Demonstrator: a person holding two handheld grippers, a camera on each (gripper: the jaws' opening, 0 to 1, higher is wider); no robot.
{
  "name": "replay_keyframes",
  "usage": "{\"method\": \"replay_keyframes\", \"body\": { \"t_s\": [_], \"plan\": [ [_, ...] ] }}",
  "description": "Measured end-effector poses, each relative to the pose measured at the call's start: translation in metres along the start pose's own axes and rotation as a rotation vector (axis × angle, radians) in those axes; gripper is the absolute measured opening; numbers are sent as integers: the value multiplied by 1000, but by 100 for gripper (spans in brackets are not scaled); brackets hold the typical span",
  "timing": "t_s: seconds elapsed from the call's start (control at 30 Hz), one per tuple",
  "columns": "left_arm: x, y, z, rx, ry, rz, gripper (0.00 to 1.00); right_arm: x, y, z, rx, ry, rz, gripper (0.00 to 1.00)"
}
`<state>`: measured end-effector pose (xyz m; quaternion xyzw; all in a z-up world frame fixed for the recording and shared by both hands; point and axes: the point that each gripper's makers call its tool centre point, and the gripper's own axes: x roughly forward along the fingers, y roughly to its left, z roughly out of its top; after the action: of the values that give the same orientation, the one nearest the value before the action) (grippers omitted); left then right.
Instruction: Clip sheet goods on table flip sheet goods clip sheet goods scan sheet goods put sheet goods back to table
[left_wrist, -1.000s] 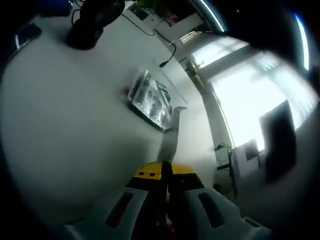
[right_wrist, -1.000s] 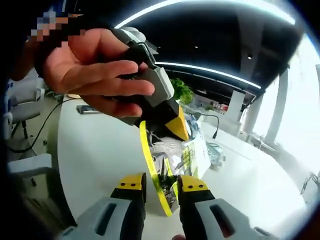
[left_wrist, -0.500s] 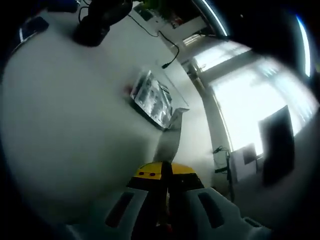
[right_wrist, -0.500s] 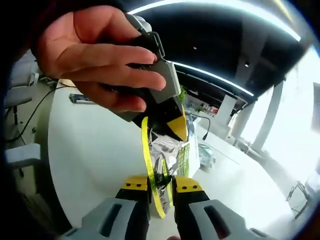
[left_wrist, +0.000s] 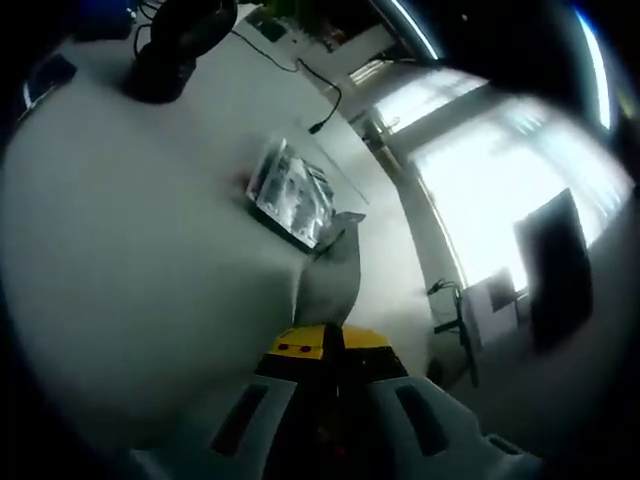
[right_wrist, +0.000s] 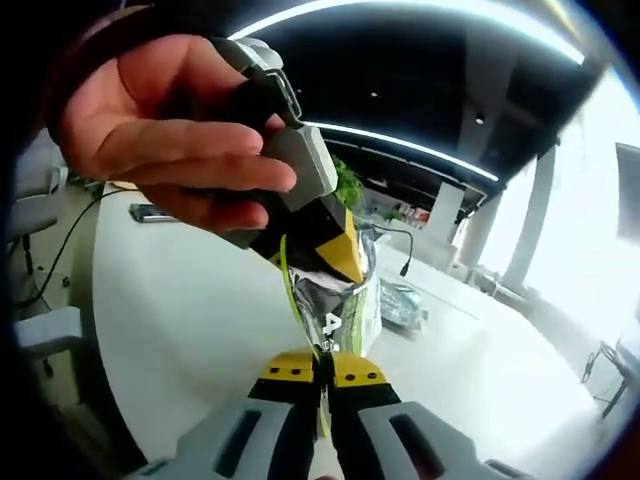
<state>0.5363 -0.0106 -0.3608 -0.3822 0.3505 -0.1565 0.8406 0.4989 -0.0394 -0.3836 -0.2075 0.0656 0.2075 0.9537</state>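
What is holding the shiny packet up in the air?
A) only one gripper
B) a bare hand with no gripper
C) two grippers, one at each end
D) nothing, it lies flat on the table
C: in the right gripper view the right gripper is shut on the bottom edge of the shiny packet, and the left gripper, held in a hand, pinches its top edge.

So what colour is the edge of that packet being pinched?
Bright yellow-green on the packet, with a silvery foil middle; the right gripper view shows it best.
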Motion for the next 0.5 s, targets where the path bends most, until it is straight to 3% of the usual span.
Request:
{"method": "replay_keyframes", "body": {
  "t_s": [0.23, 0.5],
  "plan": [
    [-1, -5, 7, 62, -16, -26, 0, -2, -5, 1, 48, -9, 2, 0],
    [-9, -22, 19, 162, -79, -118, 1, -7, -12, 3, 111, -34, -1, 0]
  ]
}}
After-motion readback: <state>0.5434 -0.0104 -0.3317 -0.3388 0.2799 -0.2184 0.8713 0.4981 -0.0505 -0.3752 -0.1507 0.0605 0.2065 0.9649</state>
